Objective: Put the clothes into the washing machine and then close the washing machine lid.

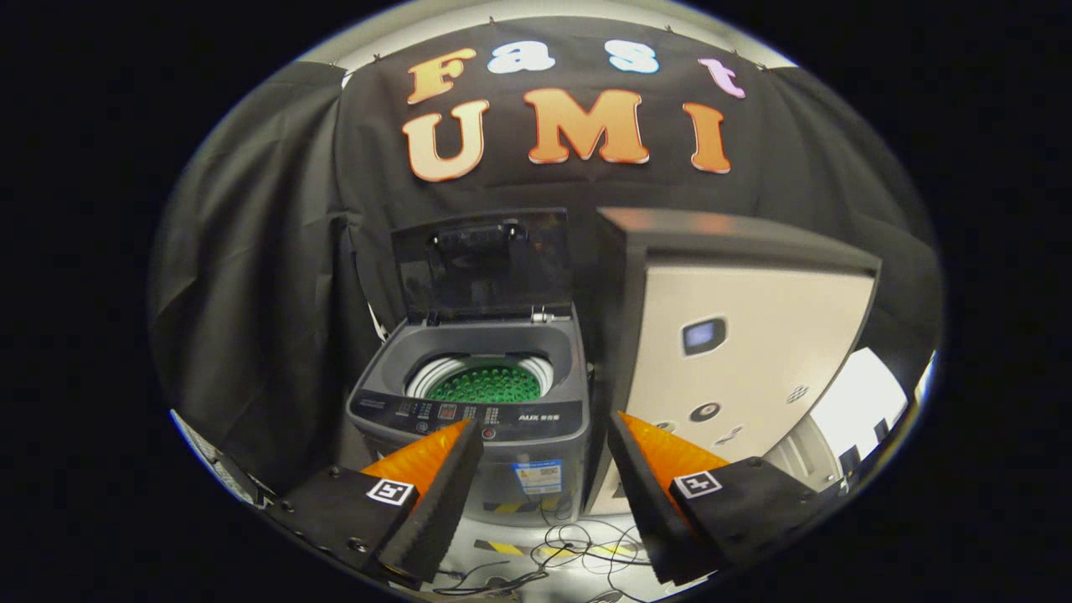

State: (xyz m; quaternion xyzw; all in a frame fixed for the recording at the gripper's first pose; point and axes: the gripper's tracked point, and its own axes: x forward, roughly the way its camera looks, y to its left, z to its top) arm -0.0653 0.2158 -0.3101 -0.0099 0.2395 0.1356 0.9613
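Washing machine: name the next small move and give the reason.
Probably turn away to find the clothes. The gripper is open with nothing between its fingers, while the washing machine just ahead already has its lid up and the drum looks bare.

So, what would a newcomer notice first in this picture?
The washing machine stands just beyond the fingers, its lid raised upright and the green drum bare. A tall pale cabinet stands beside it. The hand-held gripper is open, with nothing between its fingers.
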